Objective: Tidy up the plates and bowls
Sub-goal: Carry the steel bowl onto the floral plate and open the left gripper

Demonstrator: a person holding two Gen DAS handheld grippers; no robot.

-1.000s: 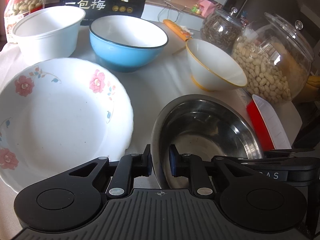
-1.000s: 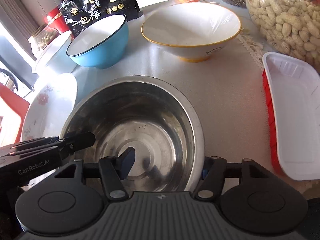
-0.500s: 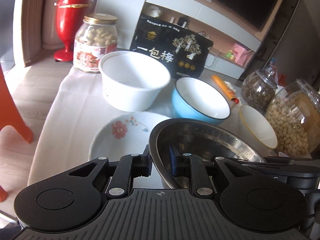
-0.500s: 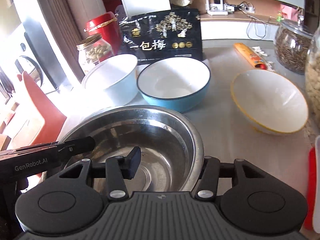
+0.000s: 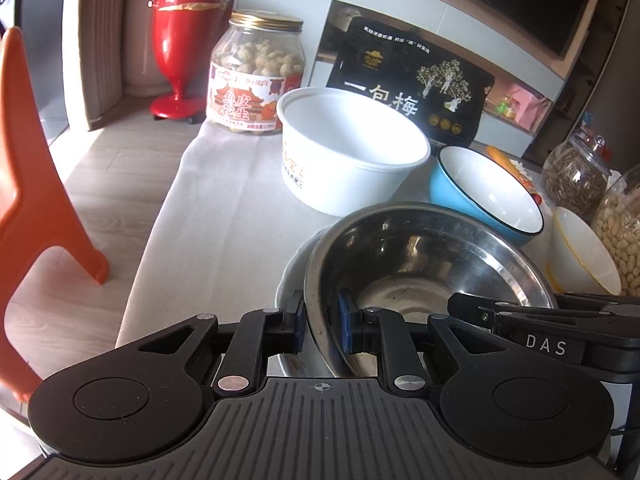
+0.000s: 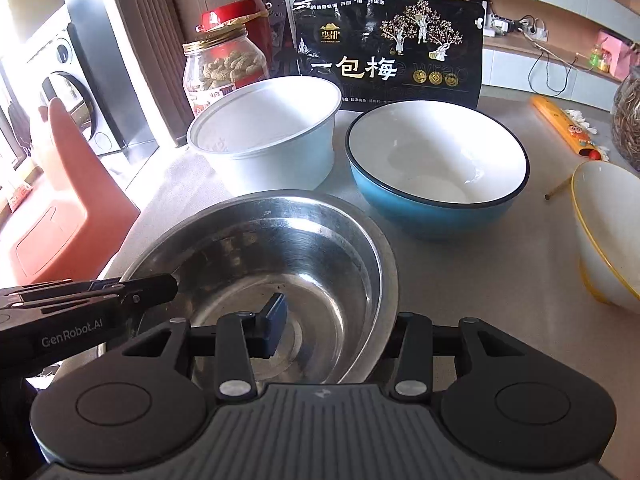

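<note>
Sunlit and cluttered, the desk (image 5: 224, 216) wears a pale cloth and stands in a living room with a dark television and low shelves along the far wall. Nearest the left wrist camera, the left hand-held gripper (image 5: 322, 326) pinches the near rim of the stainless steel bowl (image 5: 424, 264), one blue pad outside the wall and one inside. That bowl sits over a white plate (image 5: 294, 276), of which only a sliver of rim shows at its left side. From the right wrist view, the right hand-held gripper (image 6: 340, 326) straddles the opposite side of the same steel bowl (image 6: 304, 248); its jaws are closing, the left pad hanging free inside the bowl, while the other finger is hidden behind the rim, so the rim lies between them without a firm pinch. Just behind the steel bowl stand a white plastic tub (image 5: 352, 156) and, to its right, a blue bowl (image 6: 436, 164) with a white inside. A yellow-rimmed white bowl (image 6: 608, 236) leans at the right edge. Farther back are a jar of coated peanuts (image 5: 258, 76), a black snack bag (image 6: 388, 48), and glass jars of seeds (image 5: 576, 176). An orange chair (image 5: 32, 184) stands left of the desk.
</note>
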